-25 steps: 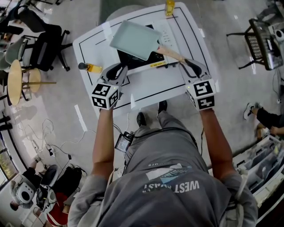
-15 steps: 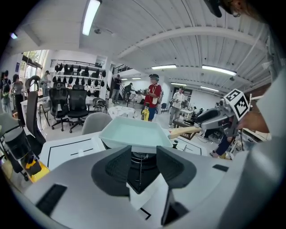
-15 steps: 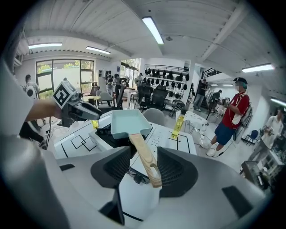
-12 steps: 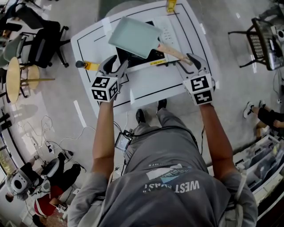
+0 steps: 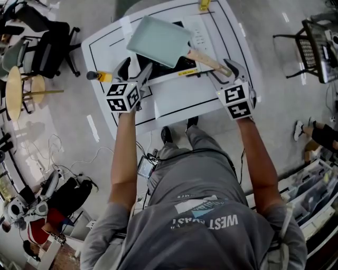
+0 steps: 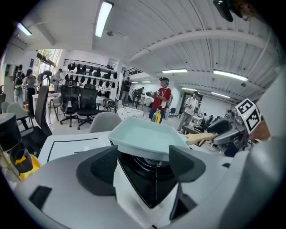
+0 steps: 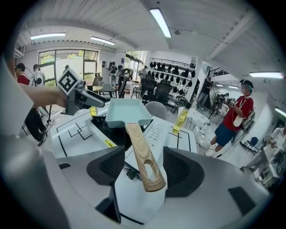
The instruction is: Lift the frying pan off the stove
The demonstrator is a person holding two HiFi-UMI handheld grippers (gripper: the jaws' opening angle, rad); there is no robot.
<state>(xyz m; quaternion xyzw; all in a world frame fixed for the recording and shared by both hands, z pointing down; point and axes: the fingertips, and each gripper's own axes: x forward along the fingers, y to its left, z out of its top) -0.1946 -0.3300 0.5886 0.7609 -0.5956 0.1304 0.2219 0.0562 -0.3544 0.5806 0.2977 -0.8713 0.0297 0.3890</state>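
- Right tool (image 7: 144,166) at lower centre, released, jaws just opening; wooden handle (image 7: 142,152) between the pads, untouched.
- Left tool (image 6: 143,165) also released, jaws just opening, nothing between the pads, pointing at the stove (image 6: 147,179) corner.
- Further off, pale green frying pan (image 5: 158,41) sitting on the black stove, upper centre of the white surface (image 5: 174,100).

Background stuff only: everything sits on a white table (image 5: 177,101) marked with black lines. A yellow bottle (image 5: 202,5) stands at its far edge, well past my right gripper (image 5: 224,73). Another yellow thing with a black cap (image 5: 103,77) lies just left of my left gripper (image 5: 134,67). Further left are black office chairs (image 5: 50,45) and a round wooden table (image 5: 16,95). Someone in a red shirt (image 7: 237,112) stands ahead and right of the right gripper.
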